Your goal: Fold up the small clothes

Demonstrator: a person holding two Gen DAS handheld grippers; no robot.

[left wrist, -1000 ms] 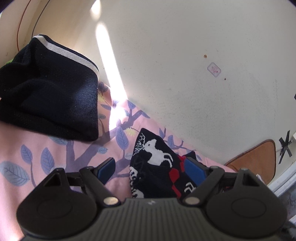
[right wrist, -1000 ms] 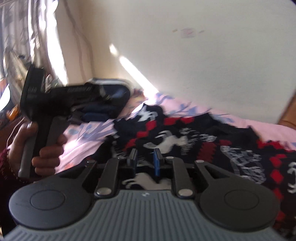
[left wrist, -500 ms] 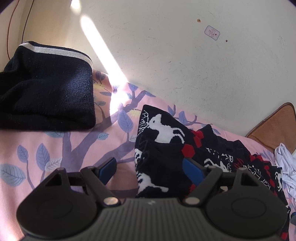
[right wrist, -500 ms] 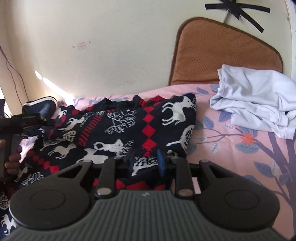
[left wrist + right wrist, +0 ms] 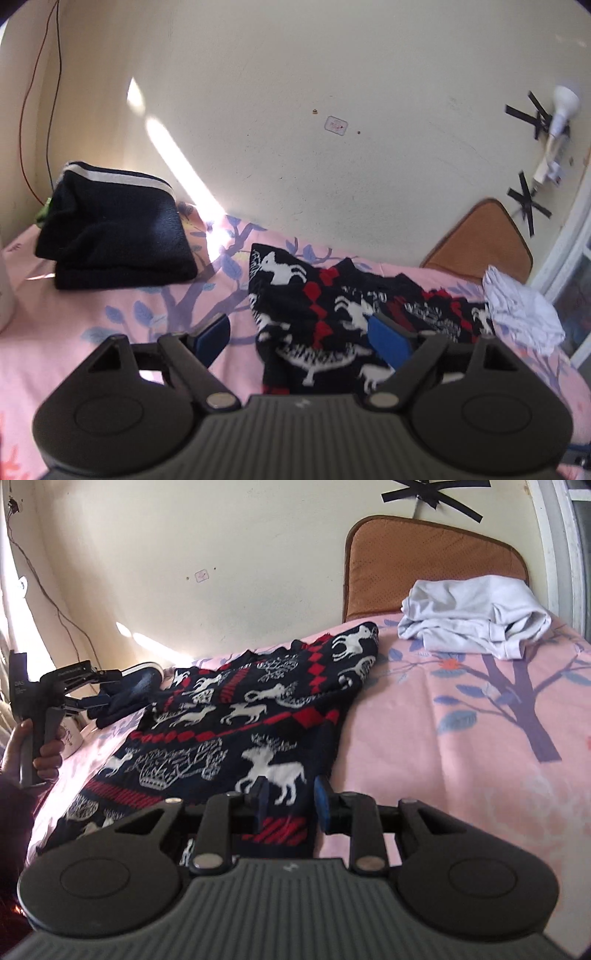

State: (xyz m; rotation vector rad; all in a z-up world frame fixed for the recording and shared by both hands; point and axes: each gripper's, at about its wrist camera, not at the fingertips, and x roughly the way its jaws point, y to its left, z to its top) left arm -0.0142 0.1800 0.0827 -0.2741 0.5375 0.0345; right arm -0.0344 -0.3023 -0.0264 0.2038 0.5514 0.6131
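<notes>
Right wrist view: the sweater (image 5: 236, 716) is seen spread on the bed (image 5: 461, 738), long axis running toward the wide-open, empty left gripper (image 5: 92, 690), its near hem between the half-open right gripper (image 5: 290, 805) fingers, grip unclear.

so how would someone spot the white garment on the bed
On the pink tree-print bedsheet, look toward the brown cushion leaning on the wall. The white garment lies crumpled just in front of it, plain and pale, unlike the navy reindeer sweater beside it.
</notes>
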